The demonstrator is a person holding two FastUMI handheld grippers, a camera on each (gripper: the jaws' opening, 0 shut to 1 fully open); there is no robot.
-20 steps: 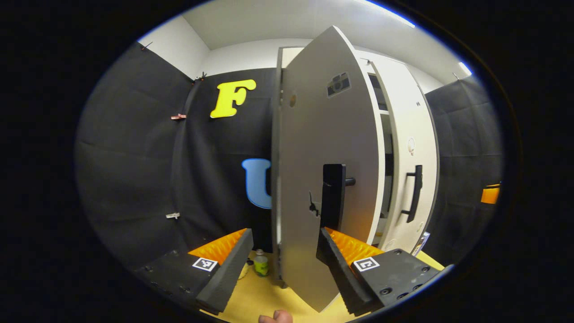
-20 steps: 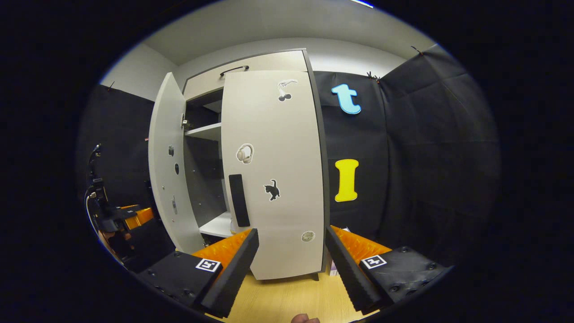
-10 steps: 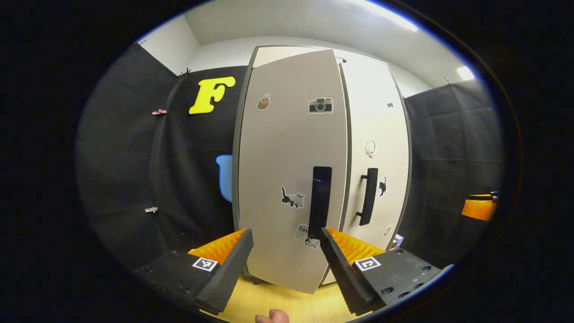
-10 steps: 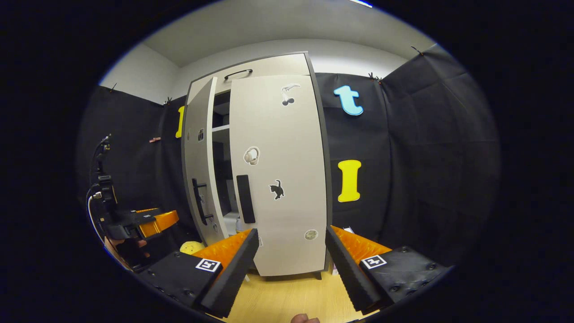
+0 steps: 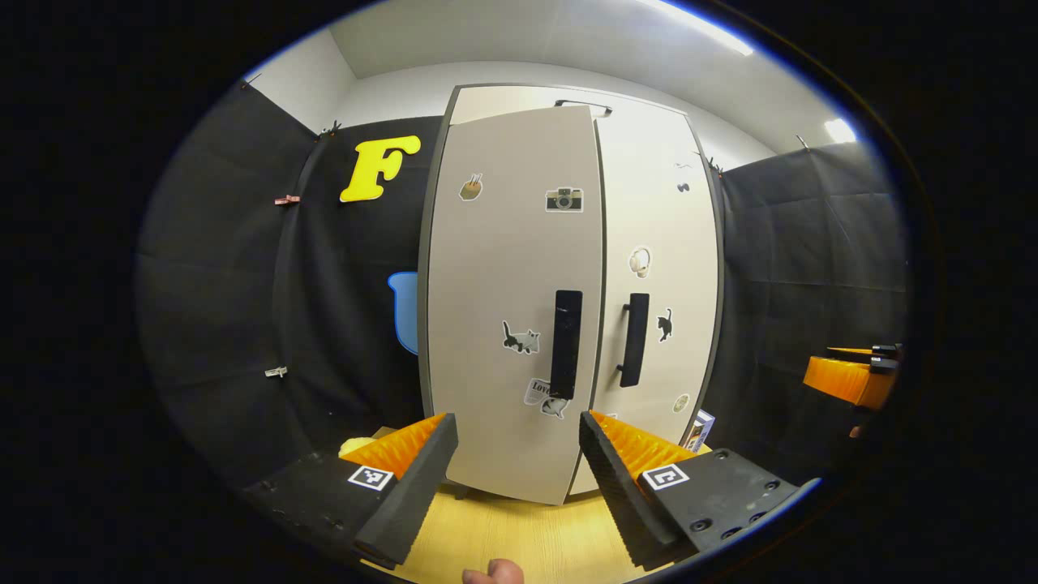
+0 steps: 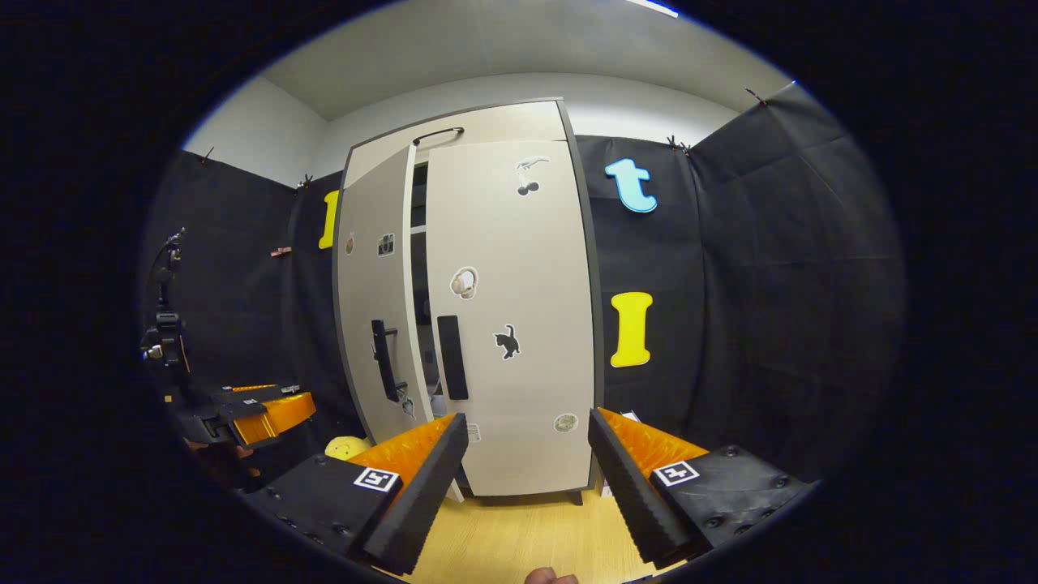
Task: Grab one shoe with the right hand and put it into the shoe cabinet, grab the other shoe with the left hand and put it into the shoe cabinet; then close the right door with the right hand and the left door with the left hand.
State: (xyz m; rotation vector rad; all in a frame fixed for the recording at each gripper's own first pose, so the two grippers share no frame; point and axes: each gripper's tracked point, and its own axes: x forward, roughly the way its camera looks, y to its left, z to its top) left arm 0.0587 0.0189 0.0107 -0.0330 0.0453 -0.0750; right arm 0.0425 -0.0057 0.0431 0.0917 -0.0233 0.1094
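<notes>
Shoe cabinet (image 6: 486,324): right door (image 6: 515,324) shut, left door (image 6: 375,300) nearly closed, thin gap left. Shoes unseen, presumably inside. Left hand-held gripper (image 5: 519,470) and right hand-held gripper (image 6: 527,474) apart, empty, off cabinet.

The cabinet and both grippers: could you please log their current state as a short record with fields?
cabinet: upright, pale, on a wooden floor
right door: shut
left door: slightly ajar, with a dark gap beside the right door in the right gripper view
left gripper: jaws open, holding nothing, off the left door
right gripper: jaws open, holding nothing, off the cabinet
shoes: cannot tell, hidden behind the doors
task: left door not yet fully shut
</notes>
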